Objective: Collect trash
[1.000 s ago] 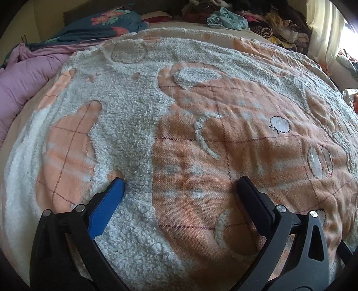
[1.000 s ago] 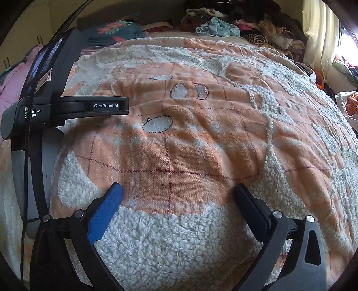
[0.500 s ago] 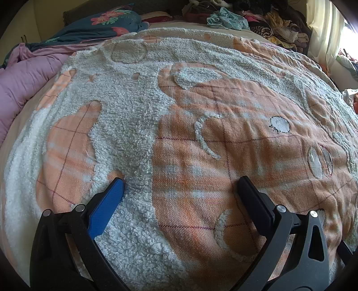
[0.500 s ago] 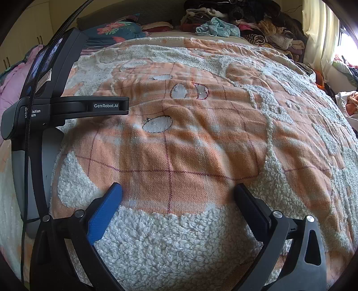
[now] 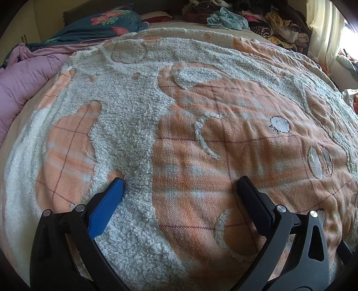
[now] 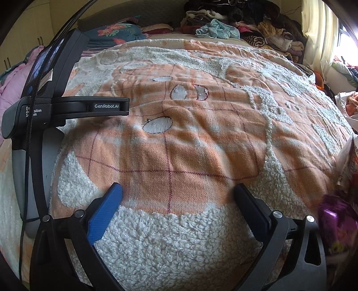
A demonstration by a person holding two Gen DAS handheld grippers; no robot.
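Newly come into the right wrist view since half a second ago are a blurred purple wrapper [image 6: 336, 220] at the lower right edge and a pale plastic bag [image 6: 348, 161] above it; neither showed there before. Both grippers hold much the same pose over the blanket [image 5: 201, 156] as before.

Left gripper [image 5: 179, 190] hovers low over the bed with its fingers spread wide and nothing between them. Right gripper [image 6: 176, 197] is likewise released and empty, fingers apart over the orange and white pile.

As for the task, the likely trash is that wrapper and bag, lying at the bed's right side just beside the right gripper's outer finger, apart from it as far as the blur lets me judge. Neither gripper holds any of it, and no bin or collecting sack can be made out for certain; the pale bag could be either trash or the thing trash goes into. So how much has been gathered cannot be settled from here.

Only the right view shows the wrapper and bag, and also the left gripper's body [image 6: 67, 107] off to its left. Only the left view shows the pink duvet [image 5: 26, 82] along the bed's left edge clearly. Both show the clothes pile [image 5: 257, 20] at the far end.
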